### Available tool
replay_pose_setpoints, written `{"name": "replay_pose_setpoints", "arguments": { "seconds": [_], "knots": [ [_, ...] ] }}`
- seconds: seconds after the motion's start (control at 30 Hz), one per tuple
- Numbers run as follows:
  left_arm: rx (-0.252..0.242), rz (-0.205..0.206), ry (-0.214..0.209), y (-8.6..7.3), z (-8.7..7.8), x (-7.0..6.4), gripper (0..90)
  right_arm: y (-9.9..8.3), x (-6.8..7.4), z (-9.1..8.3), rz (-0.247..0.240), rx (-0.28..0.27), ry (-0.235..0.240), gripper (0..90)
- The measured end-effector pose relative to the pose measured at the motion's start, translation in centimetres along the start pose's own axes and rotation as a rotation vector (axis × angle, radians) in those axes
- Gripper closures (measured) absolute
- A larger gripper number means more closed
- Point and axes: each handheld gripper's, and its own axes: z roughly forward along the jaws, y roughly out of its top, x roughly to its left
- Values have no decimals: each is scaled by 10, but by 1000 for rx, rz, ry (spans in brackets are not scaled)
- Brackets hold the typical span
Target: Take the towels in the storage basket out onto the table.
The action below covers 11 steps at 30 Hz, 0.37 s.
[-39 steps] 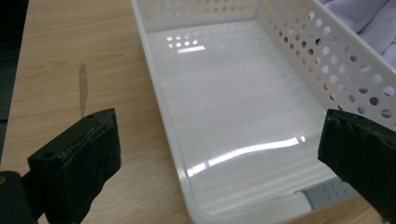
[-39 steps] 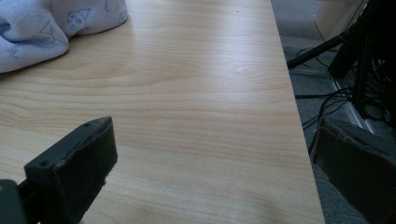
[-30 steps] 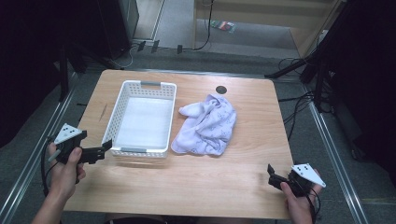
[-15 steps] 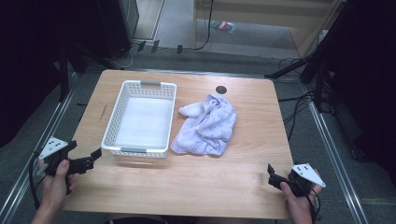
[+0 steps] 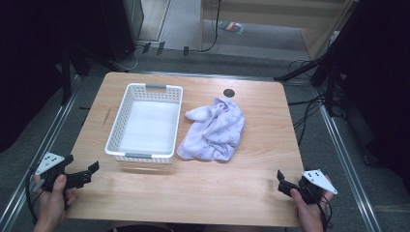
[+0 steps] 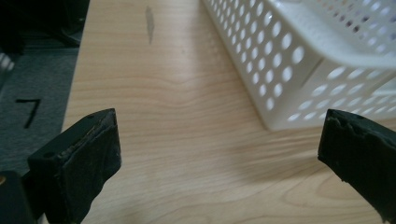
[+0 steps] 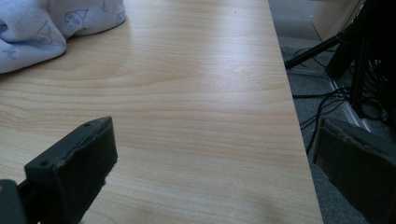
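A white perforated basket (image 5: pixel 116 122) stands empty on the left half of the wooden table; its near corner shows in the left gripper view (image 6: pixel 289 60). Just to its right lies a crumpled pale lilac printed cloth (image 5: pixel 215 130), also at the top left of the right gripper view (image 7: pixel 42 28). My left gripper (image 5: pixel 91 173) hovers open near the table's front left corner, a short way from the basket, with nothing between its jaws (image 6: pixel 219 154). At the front right corner my right gripper (image 5: pixel 281 183) is open and holds nothing (image 7: pixel 215 163), with the cloth well ahead of it.
A small black round grommet (image 5: pixel 229 92) sits near the table's far edge. A dark streak (image 6: pixel 149 21) marks the wood left of the basket. Cables and black stand legs (image 7: pixel 345 51) lie on the floor past the table's right edge.
My left gripper has drawn back from the basket's front left corner toward the table's near left corner. The right gripper, basket and cloth have stayed put.
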Motion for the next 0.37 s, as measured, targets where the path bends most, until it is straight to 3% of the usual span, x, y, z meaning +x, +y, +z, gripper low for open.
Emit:
{"name": "replay_pose_setpoints", "arguments": {
  "seconds": [0.07, 0.13, 0.37],
  "knots": [
    [35, 36, 24, -7, 5, -1, 0, 0, 0, 0, -2, -4, -3, 0],
    [26, 51, 29, -6, 5, -4, 0, 0, -1, 0, 1, -4, 0, 0],
    [22, 43, 25, -7, 8, -3, 0, 0, -1, 0, 1, -1, 2, 1]
  ]
}}
